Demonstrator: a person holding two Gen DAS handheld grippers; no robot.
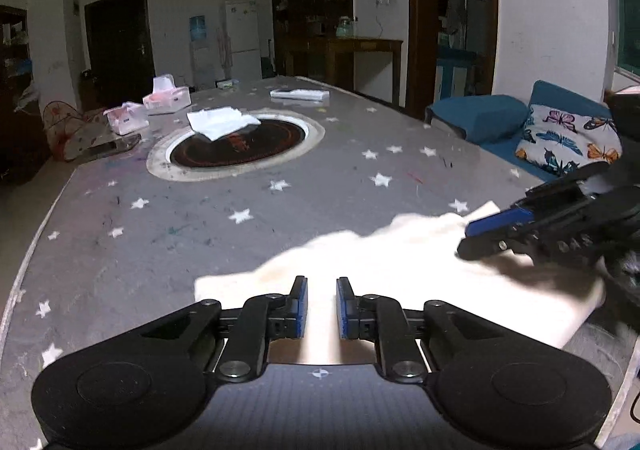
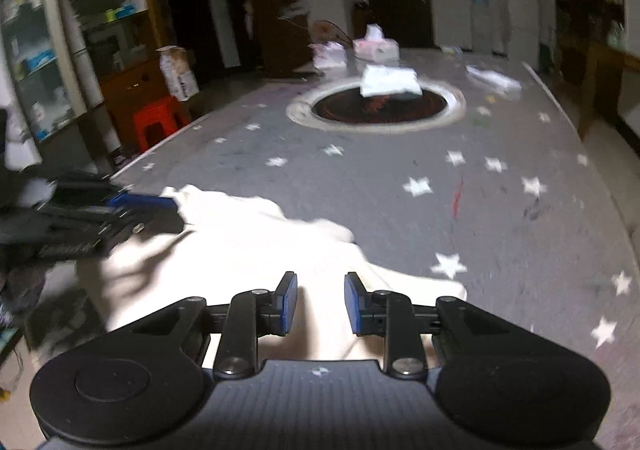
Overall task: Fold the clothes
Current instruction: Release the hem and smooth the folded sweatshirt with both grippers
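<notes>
in the left wrist view, the left gripper (image 1: 322, 306) is sitting at the bottom centre of the frame with its blue-padded jaws parted and nothing between them, hovering over the near edge of a cream-white garment (image 1: 400, 274) that is lying rumpled across the lower right of the grey star-patterned table (image 1: 200, 217). the right gripper (image 1: 496, 223) is reaching in from the right edge, low over the far right part of the garment; whether it is pinching the cloth cannot be told from here. a folded white cloth (image 1: 222, 122) is resting on the round dark inset (image 1: 240, 145) in the upper middle, with tissue packs (image 1: 166, 95) to its upper left and a blue sofa with a butterfly cushion (image 1: 568, 137) at the right. in the right wrist view, the right gripper (image 2: 320, 304) is showing at the bottom centre, jaws spread apart and empty, just above the garment (image 2: 248, 246), which is filling the lower left. the left gripper (image 2: 148, 205) is coming in from the left edge, its blue tip at the cloth's far left corner. a red stool (image 2: 158, 121) is standing beside the table in the upper left.
</notes>
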